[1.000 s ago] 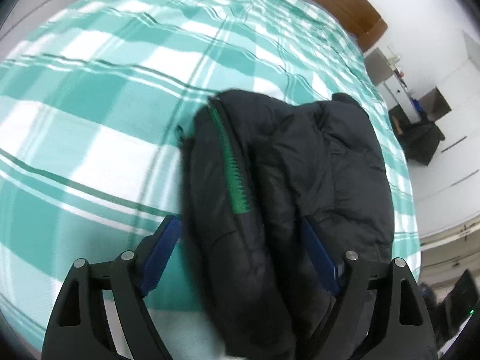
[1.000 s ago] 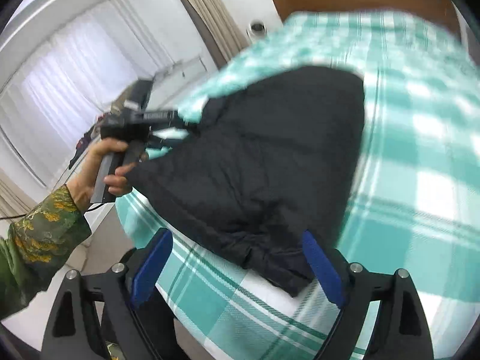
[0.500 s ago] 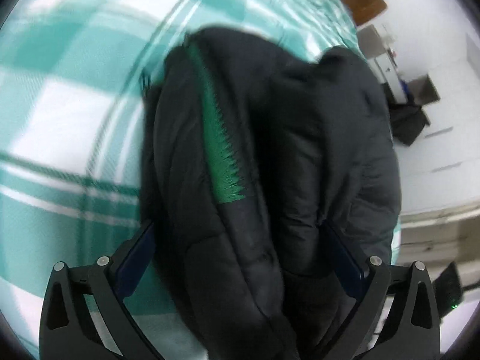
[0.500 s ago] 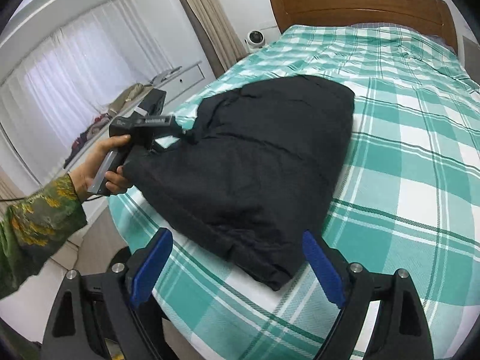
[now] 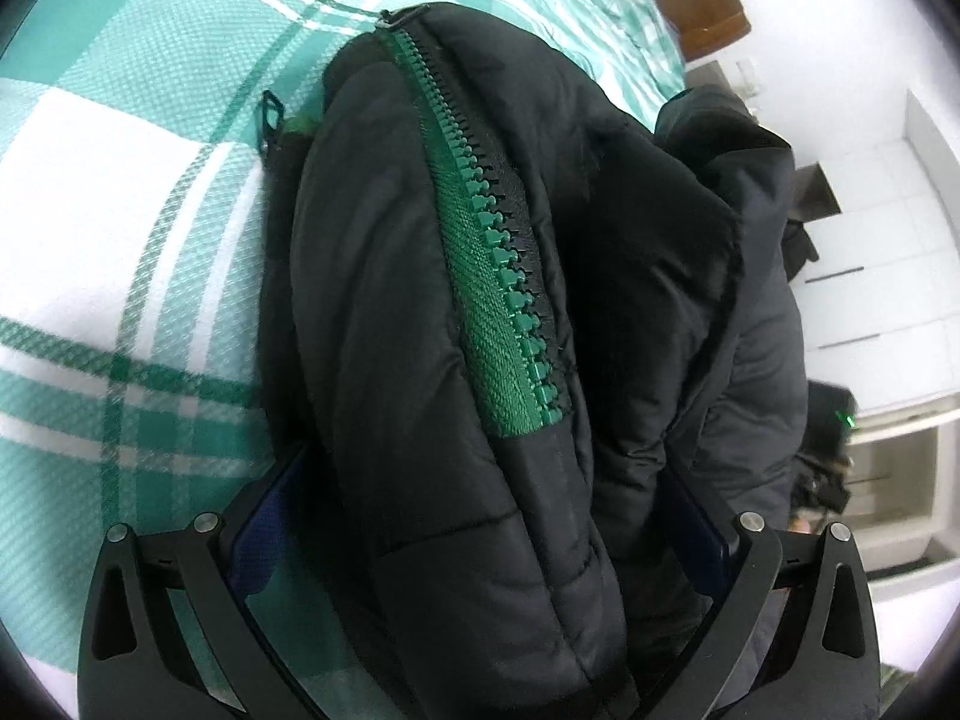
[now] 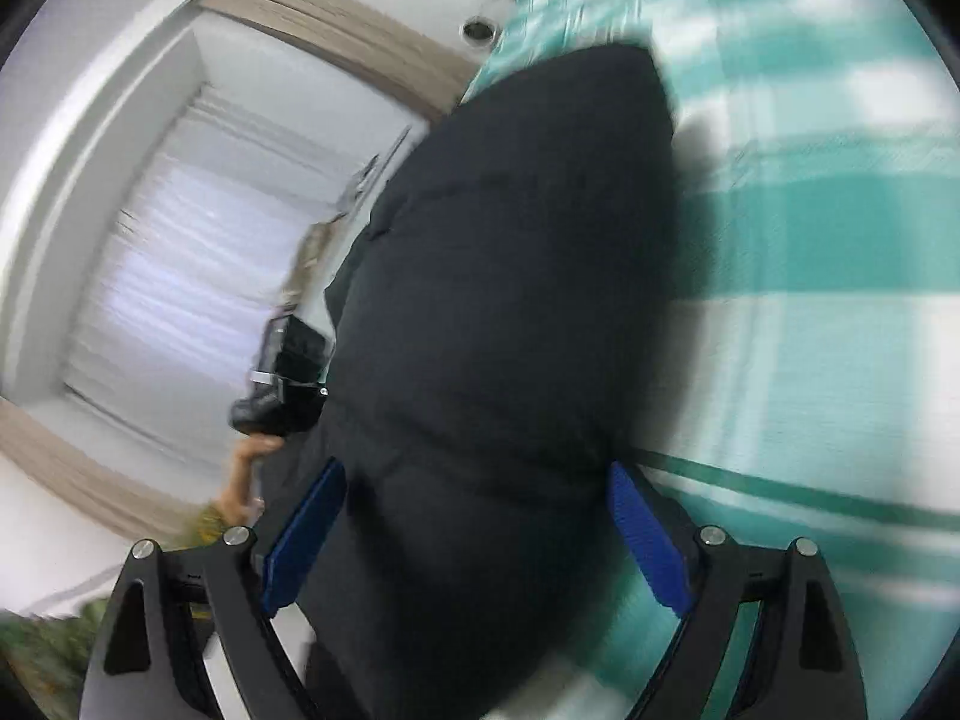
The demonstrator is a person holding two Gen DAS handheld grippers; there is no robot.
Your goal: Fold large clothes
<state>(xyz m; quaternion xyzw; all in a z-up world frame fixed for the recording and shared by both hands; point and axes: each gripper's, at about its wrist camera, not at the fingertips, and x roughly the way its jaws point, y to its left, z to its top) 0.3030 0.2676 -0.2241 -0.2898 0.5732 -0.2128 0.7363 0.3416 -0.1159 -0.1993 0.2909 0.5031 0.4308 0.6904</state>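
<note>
Clearly the black jacket (image 5: 480, 312) lies on the bed (image 5: 120, 228), long axis running straight ahead — bulk fills both wide-spread grippers, left gripper (image 5: 480, 546) and right gripper (image 6: 474, 534); neither visibly clamps it.

Both wrist views close over black jacket (image 5: 480, 360), facing bed (image 6: 840, 240)

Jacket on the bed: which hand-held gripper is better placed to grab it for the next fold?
Probably left. The left hand-held gripper is open around the jacket beside the zipper, in sharp view. The right hand-held gripper also straddles it, but its view is blurred.
</note>
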